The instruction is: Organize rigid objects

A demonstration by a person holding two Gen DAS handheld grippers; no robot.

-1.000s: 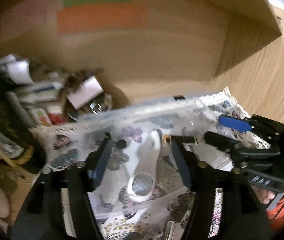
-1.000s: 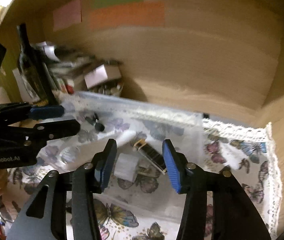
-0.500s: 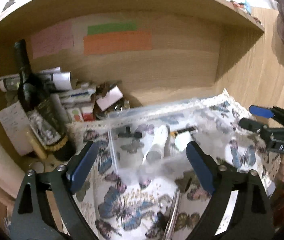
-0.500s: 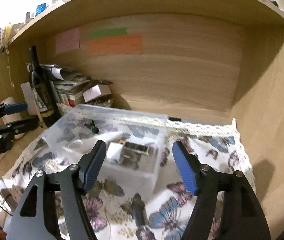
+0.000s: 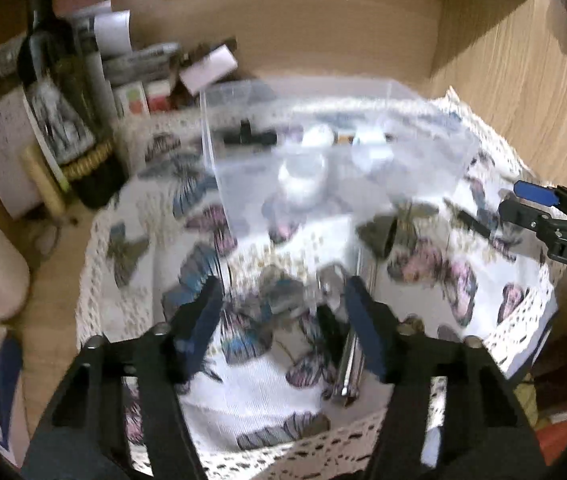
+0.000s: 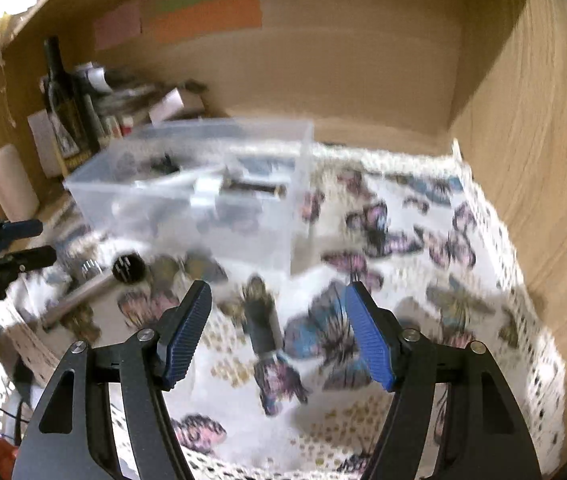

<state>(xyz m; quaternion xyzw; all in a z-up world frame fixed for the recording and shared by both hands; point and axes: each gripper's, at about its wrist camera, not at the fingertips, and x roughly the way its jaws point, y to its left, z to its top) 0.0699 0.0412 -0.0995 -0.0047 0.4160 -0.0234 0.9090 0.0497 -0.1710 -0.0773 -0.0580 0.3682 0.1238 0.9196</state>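
Clear plastic bin [image 6: 219, 196] sits on the butterfly-print cloth [image 6: 423, 280], toward the back-left of the wooden alcove; inside it, blurred but readable: a white block [image 6: 207, 192], a dark strip-like item [image 6: 251, 190], a small black part [image 6: 165, 164], and in the left view a white rounded object [image 5: 303, 176]; exact contacts between them can't be told through the blur.

Left gripper [image 5: 283, 320]: fingers apart, nothing between them; hovering over the cloth in front of the bin; a metal rod-shaped tool [image 5: 349, 360] lies on the cloth just under and beside its right finger; can't tell if they touch.

Right gripper [image 6: 279, 332]: fingers wide apart, holding nothing; a small dark oblong object [image 6: 261, 328] lies on the cloth between and beyond the tips, apart from both pads.

In the right view a black round knob-like piece [image 6: 128, 268] rests at the front-left corner of the bin, with a silver cylinder [image 6: 79, 296] running from it toward the cloth edge; both outside the bin.

Background: dark wine bottle [image 5: 63, 92] and stacked papers and boxes [image 5: 155, 68] against the back wall left of the bin; orange paper strip [image 6: 207, 18] stuck on the back panel.
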